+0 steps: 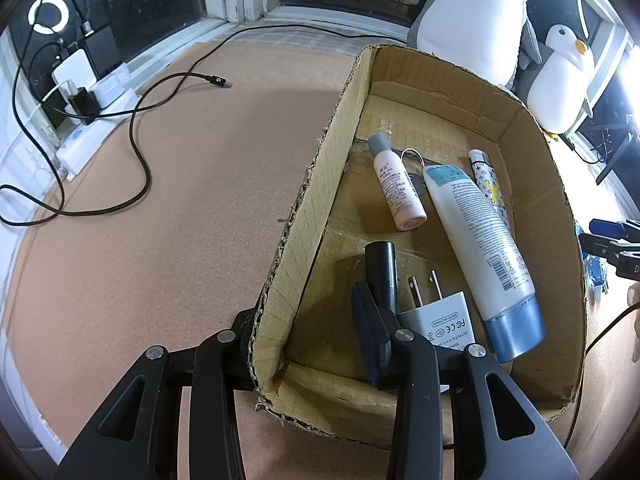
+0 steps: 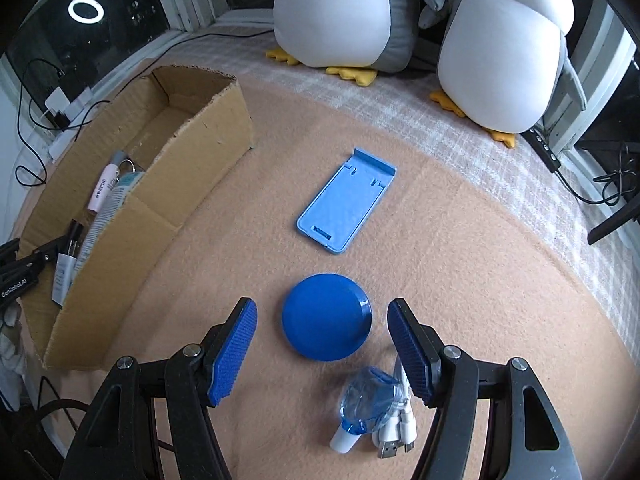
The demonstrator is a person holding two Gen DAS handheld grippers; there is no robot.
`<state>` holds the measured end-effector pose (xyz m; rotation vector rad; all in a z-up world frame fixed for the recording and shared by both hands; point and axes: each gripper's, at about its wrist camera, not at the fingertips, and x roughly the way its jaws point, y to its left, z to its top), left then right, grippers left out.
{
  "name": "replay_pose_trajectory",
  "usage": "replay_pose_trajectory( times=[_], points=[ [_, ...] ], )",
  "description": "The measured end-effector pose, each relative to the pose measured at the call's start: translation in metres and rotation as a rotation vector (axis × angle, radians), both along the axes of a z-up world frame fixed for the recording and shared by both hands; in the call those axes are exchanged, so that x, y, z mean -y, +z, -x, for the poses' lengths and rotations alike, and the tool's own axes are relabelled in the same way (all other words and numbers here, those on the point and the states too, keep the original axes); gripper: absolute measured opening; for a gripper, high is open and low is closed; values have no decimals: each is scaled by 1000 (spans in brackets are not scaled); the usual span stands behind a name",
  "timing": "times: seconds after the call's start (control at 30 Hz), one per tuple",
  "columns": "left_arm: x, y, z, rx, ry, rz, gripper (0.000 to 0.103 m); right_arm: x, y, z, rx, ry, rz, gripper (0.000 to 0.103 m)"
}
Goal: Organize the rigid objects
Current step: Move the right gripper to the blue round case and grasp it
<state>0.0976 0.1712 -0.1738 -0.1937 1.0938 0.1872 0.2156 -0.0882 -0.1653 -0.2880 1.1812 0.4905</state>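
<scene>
My left gripper (image 1: 304, 308) straddles the near left corner of the cardboard box (image 1: 320, 184), one finger outside and one inside, shut on its wall. Inside lie a pink bottle (image 1: 396, 188), a white tube with a blue cap (image 1: 480, 248), a patterned tube (image 1: 490, 180), a black cylinder (image 1: 382, 272) and a white charger plug (image 1: 440, 316). My right gripper (image 2: 322, 305) stands open over a round blue disc (image 2: 326, 316) on the mat, a pad on either side, not touching it. A blue phone stand (image 2: 348, 204) lies beyond it.
A small clear blue bottle (image 2: 368, 404) and a coiled white USB cable (image 2: 396, 428) lie under the right finger. Two plush penguins (image 2: 340, 12) sit at the back. A black cable (image 1: 136, 152) and a power strip (image 1: 92, 120) lie left of the box.
</scene>
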Motion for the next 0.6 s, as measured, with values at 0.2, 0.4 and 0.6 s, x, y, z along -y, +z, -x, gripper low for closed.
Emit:
replay_pose_trajectory(
  times=[0.2,0.4,0.6],
  points=[
    [0,0,0,0,0,0,36,-4,-9,-4,-22,28,24,64],
    [1,0,0,0,0,0,36,-7,-16,-6,-32,40,44,63],
    [0,0,0,0,0,0,36,-17,-25,-9,-41,63,72,54]
  ],
)
